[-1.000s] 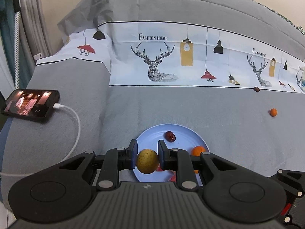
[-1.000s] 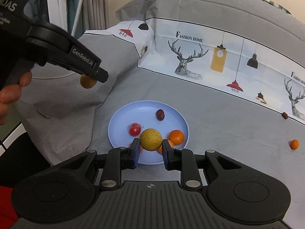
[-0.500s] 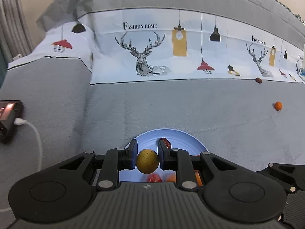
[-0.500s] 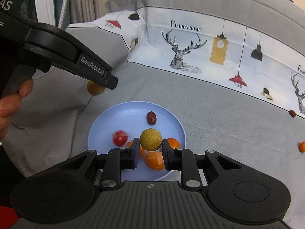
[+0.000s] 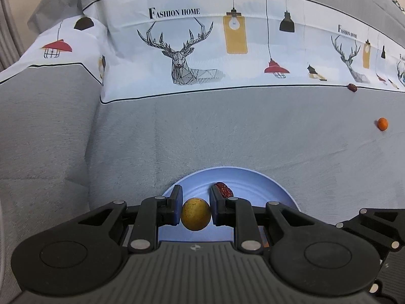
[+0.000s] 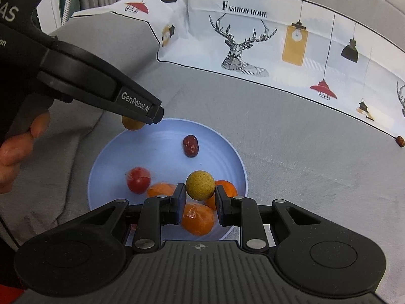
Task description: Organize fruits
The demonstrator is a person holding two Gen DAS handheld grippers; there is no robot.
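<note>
Nearest us, our right gripper [image 6: 198, 197] pinches a round yellow-green speckled fruit [image 6: 200, 185] between its fingers [image 6: 179, 197], hanging over the near half of the pale blue round plate [image 6: 227, 149]; our left gripper [image 5: 196, 209] likewise clamps a duller yellow-brown round fruit [image 5: 196, 217] above the plate's left rim. The risk we see first is crowding: under the right fruit lie three wrapped orange fruits [image 6: 197, 218] and a red cherry tomato [image 6: 138, 183], so a release from here could land on them, bounce, and roll over the low rim onto the soft grey bedspread [image 6: 291, 136]. The left fruit sits so close to the rim that, dropped now, it could well fall outside or tip off the edge; we judge it needs to travel further in. Both grippers converge on one plate, so their black bodies could knock together. A wrinkled dark red date [image 6: 190, 146] rests on the far part of the plate, with free room around it. Beyond, a small orange fruit [image 5: 382, 124] and another dark date [image 5: 352, 87] lie well apart on the bed, still to be gathered. From the left wrist, most of the plate is hidden behind the gripper body, and from the right wrist the left fruit is half covered by the left gripper's tip, so we cannot tell its height above the plate. A person's hand [image 6: 17, 149] is cut off at the frame edge.
</note>
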